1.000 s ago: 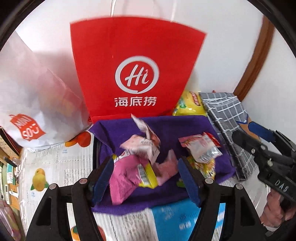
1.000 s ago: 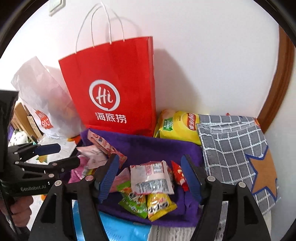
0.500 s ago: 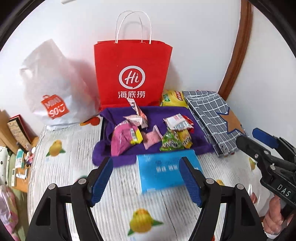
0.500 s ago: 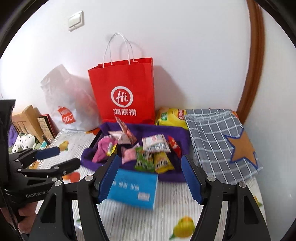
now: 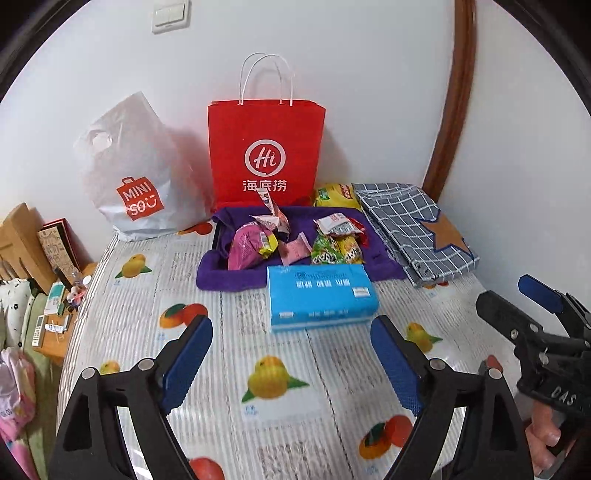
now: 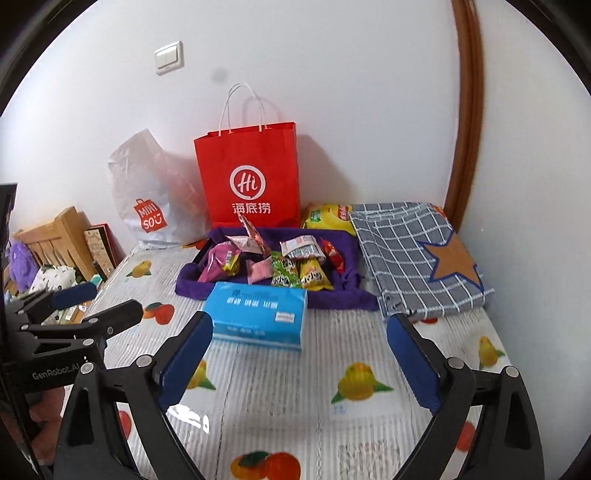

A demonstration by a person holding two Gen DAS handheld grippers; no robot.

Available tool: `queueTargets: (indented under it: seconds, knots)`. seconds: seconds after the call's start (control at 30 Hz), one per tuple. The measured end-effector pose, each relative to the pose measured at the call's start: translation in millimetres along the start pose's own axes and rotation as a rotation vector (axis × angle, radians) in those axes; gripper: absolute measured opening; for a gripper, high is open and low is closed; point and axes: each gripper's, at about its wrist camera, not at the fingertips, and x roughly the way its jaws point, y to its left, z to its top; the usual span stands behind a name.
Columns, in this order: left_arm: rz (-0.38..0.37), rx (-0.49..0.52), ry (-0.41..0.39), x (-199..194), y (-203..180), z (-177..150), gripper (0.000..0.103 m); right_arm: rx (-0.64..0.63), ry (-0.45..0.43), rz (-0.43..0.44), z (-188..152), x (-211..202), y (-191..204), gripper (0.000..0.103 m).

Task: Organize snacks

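Snack packets [image 5: 295, 236] lie gathered on the purple tray [image 5: 384, 264] — both tools, left [image 5: 291, 363] and right [image 6: 299, 358], are opening, empty; little seems left.

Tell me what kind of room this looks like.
Probably a lived-in home, perhaps a bedroom corner. A fruit-print table cover sits against a white wall with a light switch, shopping bags lean there, and a wooden bed frame with soft toys stands alongside.

You get bright, even light, soft shadows on the wall behind the red paper bag [image 6: 248, 173], sharp centre, heavy fisheye bending and dark corners.
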Motion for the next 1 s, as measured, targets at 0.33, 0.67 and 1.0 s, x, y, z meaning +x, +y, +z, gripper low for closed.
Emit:
queueTargets:
  seconds: [0.33,0.67,1.0]
  knots:
    - [0.005,0.025,-0.029,-23,-14,-18,0.087,0.0,0.008,-0.064,-26,-23,-5,0.096]
    - [0.011,0.023,-0.043,-29,-17,-20,0.087,-0.022,-0.008,-0.086,-27,-34,-4,0.096]
    - [0.017,0.019,-0.047,-33,-14,-18,0.087,-0.025,-0.013,-0.079,-27,-37,-4,0.096]
